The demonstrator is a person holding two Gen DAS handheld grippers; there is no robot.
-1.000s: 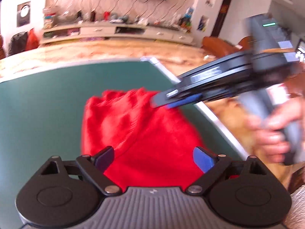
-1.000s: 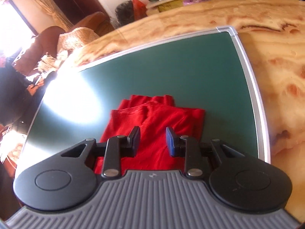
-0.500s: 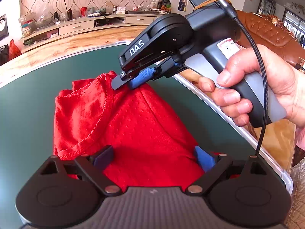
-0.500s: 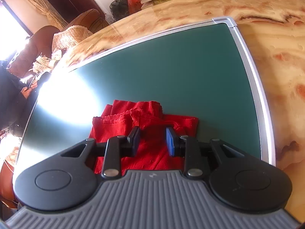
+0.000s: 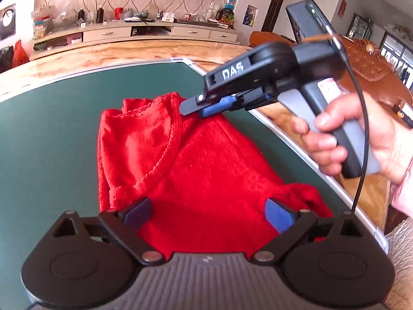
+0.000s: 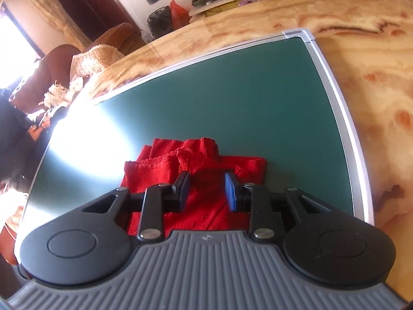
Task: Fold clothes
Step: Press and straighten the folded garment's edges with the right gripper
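Note:
A red knit garment (image 5: pixel 206 175) lies bunched on the green board (image 5: pixel 51 142), with a scalloped hem running across its top layer. My left gripper (image 5: pixel 207 213) is wide open over the garment's near end, and nothing is pinched between its pads. A hand (image 5: pixel 348 139) holds my right gripper (image 5: pixel 192 108), whose tips touch the garment's far right edge. In the right wrist view, the right gripper (image 6: pixel 206 188) has its jaws partly apart. The red garment (image 6: pixel 201 211) lies under and between them, and a gap shows beside each pad.
The green board (image 6: pixel 232 98) has a silver frame (image 6: pixel 346 118) and rests on a marbled orange table (image 6: pixel 374 64). A brown sofa (image 5: pixel 374 72) stands at the right, and a sideboard (image 5: pixel 155 31) with clutter runs along the far wall. A black cable hangs from the right gripper.
The left gripper has sunk closer to the garment. The scalloped top layer has bunched up toward the right gripper's tips. The right gripper's jaws kept the same gap.

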